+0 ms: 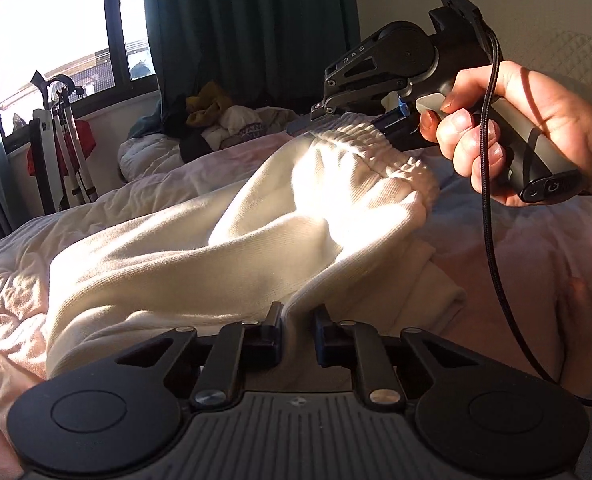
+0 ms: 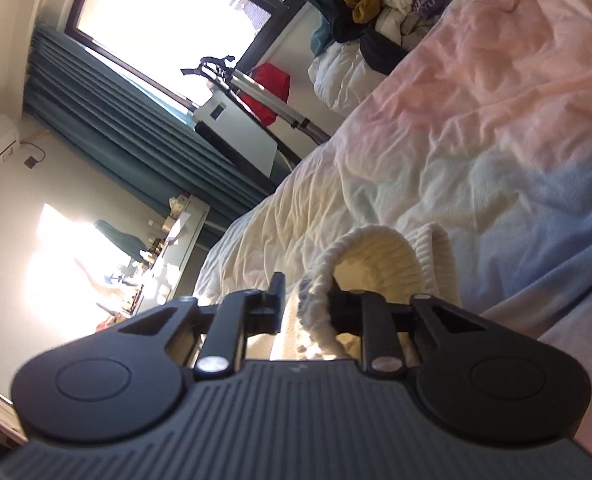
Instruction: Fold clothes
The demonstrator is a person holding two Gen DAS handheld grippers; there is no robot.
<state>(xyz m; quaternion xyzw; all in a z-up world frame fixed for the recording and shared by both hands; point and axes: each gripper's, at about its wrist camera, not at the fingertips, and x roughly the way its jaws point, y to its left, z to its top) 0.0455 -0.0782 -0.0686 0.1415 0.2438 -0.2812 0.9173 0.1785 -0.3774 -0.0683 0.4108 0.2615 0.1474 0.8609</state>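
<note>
A cream garment with a ribbed elastic band (image 1: 200, 256) is held up above the bed. My left gripper (image 1: 298, 318) is shut on its lower edge, with cloth pinched between the fingers. My right gripper (image 1: 336, 120) is shut on the ribbed band (image 1: 372, 140) at the upper right, with a hand around its handle. In the right wrist view the right gripper (image 2: 306, 300) clamps the ribbed band (image 2: 376, 252), which loops out past the fingers.
The bed has a rumpled pink, cream and blue cover (image 2: 476, 120). A pile of other clothes (image 1: 224, 124) lies at the far end. A white stand with a red item (image 1: 62, 152) is by the window. Green curtains (image 1: 248, 28) hang behind.
</note>
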